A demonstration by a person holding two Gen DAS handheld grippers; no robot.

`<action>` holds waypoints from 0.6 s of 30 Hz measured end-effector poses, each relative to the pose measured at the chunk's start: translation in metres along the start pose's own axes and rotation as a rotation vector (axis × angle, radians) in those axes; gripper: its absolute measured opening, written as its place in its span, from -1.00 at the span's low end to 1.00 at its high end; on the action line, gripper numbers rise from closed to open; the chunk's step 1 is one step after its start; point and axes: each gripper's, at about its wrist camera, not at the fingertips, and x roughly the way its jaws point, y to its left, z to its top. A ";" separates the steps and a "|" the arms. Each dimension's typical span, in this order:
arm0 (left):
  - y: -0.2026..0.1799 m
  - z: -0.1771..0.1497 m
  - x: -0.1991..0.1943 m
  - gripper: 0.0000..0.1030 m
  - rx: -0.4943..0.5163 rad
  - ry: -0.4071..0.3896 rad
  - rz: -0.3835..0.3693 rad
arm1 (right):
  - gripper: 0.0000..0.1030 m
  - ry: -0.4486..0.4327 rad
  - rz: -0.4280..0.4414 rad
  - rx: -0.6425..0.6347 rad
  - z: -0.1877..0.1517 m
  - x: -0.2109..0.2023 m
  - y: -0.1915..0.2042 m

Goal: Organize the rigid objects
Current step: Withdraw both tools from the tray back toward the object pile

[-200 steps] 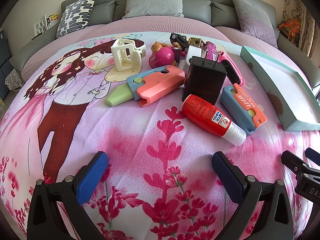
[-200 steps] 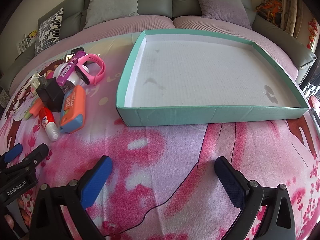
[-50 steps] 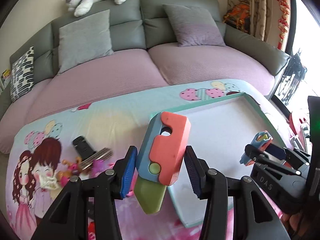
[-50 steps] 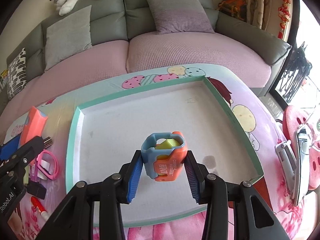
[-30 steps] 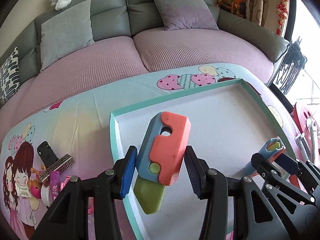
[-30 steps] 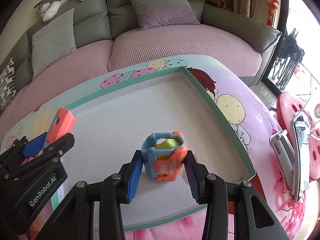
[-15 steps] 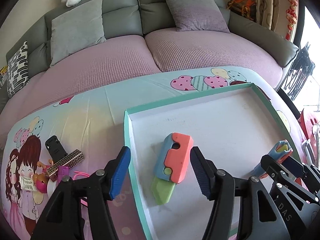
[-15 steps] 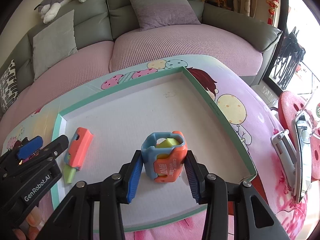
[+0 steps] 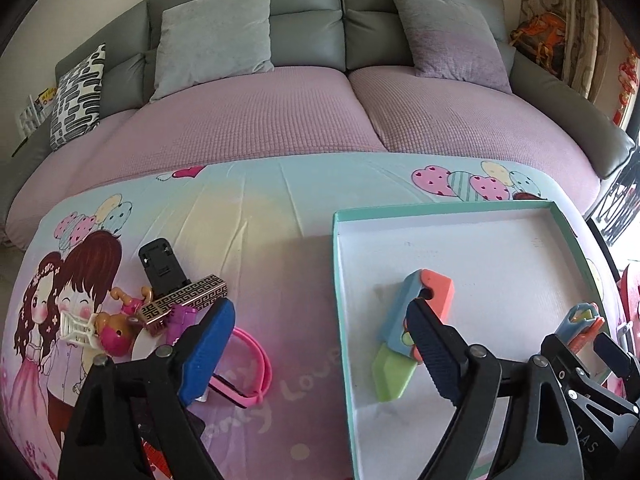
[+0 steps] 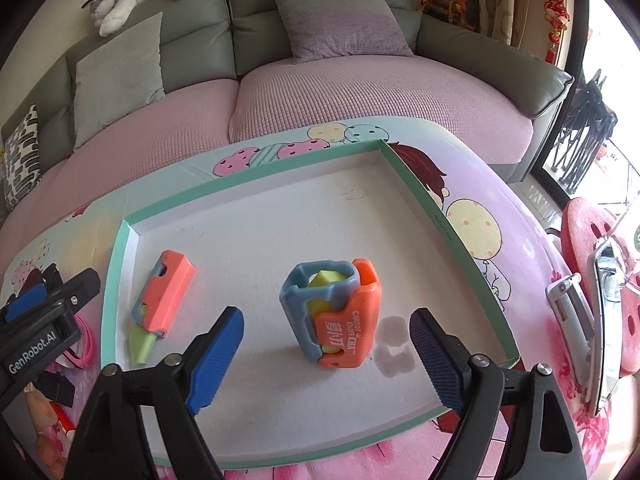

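Now both toys lie in the tray [image 10: 120, 264]. The right tool [image 10: 326, 340] and left tool [image 9: 320, 344] gape wide, holding nothing; each should lift straight up, clear of the carrot knife [image 10: 340, 312].

both toy knives released since pickup: coral knife [image 10: 162, 300] lies flat in tray [image 10: 448, 228]; orange carrot knife [image 10: 334, 314] now free between spread right gripper [image 10: 326, 354] fingers; left gripper [image 9: 320, 350] opened, drawn back.

Pink band [image 9: 256, 376] partly behind tongs
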 end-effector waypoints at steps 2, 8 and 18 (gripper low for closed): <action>0.005 -0.001 0.000 0.72 -0.020 -0.002 0.009 | 0.91 0.002 -0.003 -0.007 0.000 0.001 0.002; 0.018 -0.003 -0.004 0.94 -0.070 -0.038 0.018 | 1.00 -0.007 -0.009 -0.023 -0.001 0.002 0.006; 0.029 -0.006 -0.006 0.94 -0.105 -0.062 0.032 | 1.00 0.005 -0.025 -0.040 -0.003 0.006 0.012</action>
